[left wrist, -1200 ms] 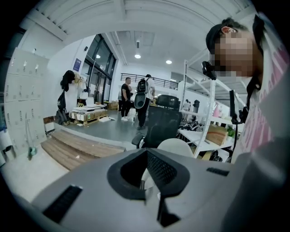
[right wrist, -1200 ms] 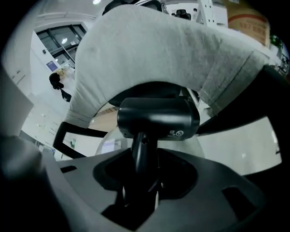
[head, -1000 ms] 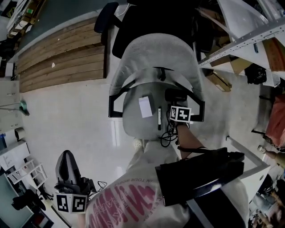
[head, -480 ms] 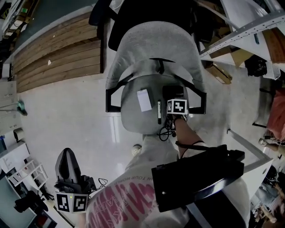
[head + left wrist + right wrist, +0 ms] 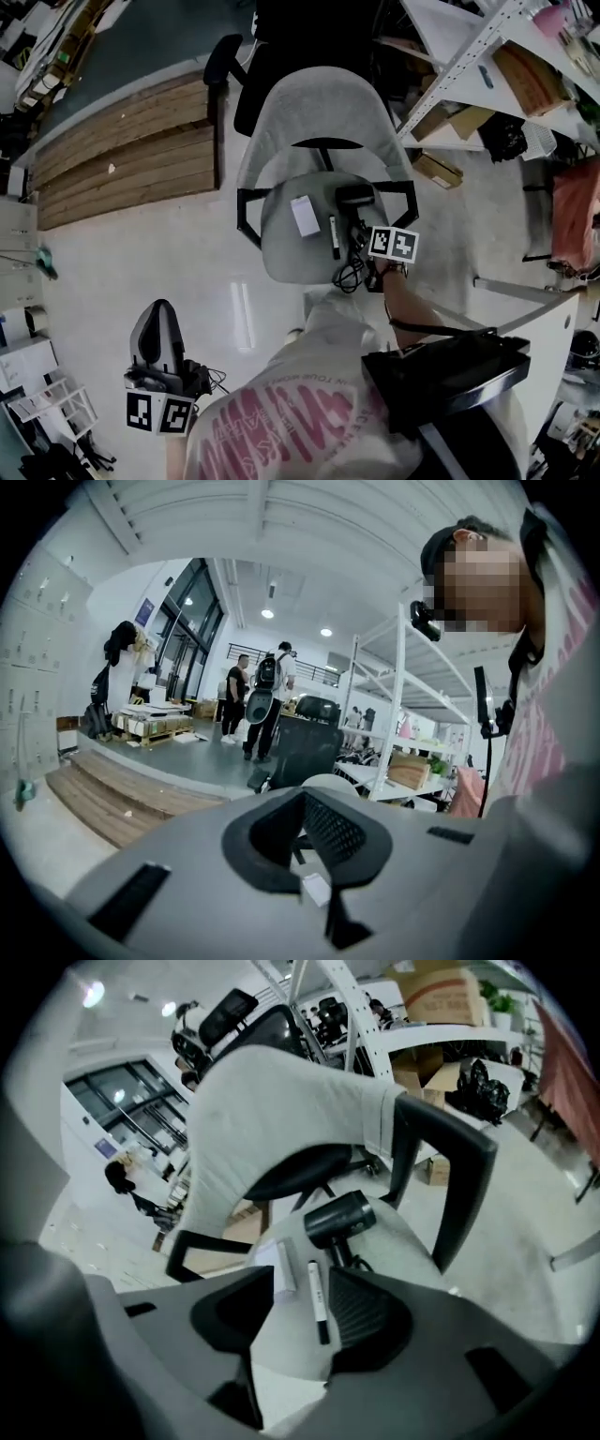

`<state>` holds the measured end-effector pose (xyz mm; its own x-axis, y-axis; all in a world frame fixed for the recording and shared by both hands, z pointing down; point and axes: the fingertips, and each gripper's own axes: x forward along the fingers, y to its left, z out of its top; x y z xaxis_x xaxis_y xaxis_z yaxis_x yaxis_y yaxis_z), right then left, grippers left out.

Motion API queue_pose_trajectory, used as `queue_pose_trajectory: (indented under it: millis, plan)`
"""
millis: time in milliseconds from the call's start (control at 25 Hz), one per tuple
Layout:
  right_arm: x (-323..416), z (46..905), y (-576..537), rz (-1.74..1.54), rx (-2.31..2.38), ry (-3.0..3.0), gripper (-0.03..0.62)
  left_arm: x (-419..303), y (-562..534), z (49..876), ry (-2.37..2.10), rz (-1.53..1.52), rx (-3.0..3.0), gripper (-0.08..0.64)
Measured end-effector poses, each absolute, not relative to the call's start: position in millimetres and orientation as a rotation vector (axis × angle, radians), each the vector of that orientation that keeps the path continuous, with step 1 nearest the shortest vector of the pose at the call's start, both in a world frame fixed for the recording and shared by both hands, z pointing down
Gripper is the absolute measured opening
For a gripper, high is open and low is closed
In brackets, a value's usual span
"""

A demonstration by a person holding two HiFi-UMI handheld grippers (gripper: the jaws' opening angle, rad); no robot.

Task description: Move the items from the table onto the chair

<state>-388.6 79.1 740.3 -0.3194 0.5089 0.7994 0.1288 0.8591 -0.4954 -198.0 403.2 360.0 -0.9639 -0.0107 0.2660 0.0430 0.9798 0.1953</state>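
Observation:
A grey chair's seat [image 5: 286, 253] carries a white box [image 5: 303, 216], a black marker pen [image 5: 334, 236] and a black hair dryer [image 5: 354, 197] with its coiled cord [image 5: 352, 272]. My right gripper [image 5: 382, 251] hovers at the seat's front right corner. In the right gripper view, my right gripper [image 5: 300, 1288] has its jaws opening with nothing between them. The marker pen [image 5: 319, 1302], white box [image 5: 279, 1269] and hair dryer [image 5: 339, 1218] lie just beyond the tips. My left gripper [image 5: 159, 342] hangs low at the left, far from the chair. Its tips meet on nothing [image 5: 303, 799].
A wooden stepped platform [image 5: 131, 141] lies left of the chair. A black office chair [image 5: 281, 56] stands behind it. A metal shelving rack [image 5: 469, 56] with boxes fills the upper right. A white table edge [image 5: 534, 309] runs at the right. People [image 5: 258, 696] stand far off.
My right gripper has drawn back a little from the hair dryer toward the seat's front right corner. The left gripper has stayed low at the left.

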Motion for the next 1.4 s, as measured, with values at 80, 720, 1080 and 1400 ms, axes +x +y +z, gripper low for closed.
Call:
queue_pose_trajectory:
  millis: [80,720,1080,1400]
  plan:
    - [-377.9,707.5,84.4,0.483,-0.534,-1.94,0.187,-187.3,404.9,353.1,-2.896,-0.3,0.018,0.008]
    - [-267.1,392.8,97.2,0.698,-1.091,-2.513,0.015,-112.5,367.6,297.0,-3.125,-0.291,0.482,0.008]
    - [-193.0,276.1,72.9,0.859,-1.338,-2.717,0.018,-82.5,335.7,296.3,-3.076,-0.298,0.701,0.008]
    - [-154.5,258.9,59.1,0.807,-1.345,-2.705,0.016,-62.1,312.2,304.8,-3.054,-0.25,0.707,0.008]
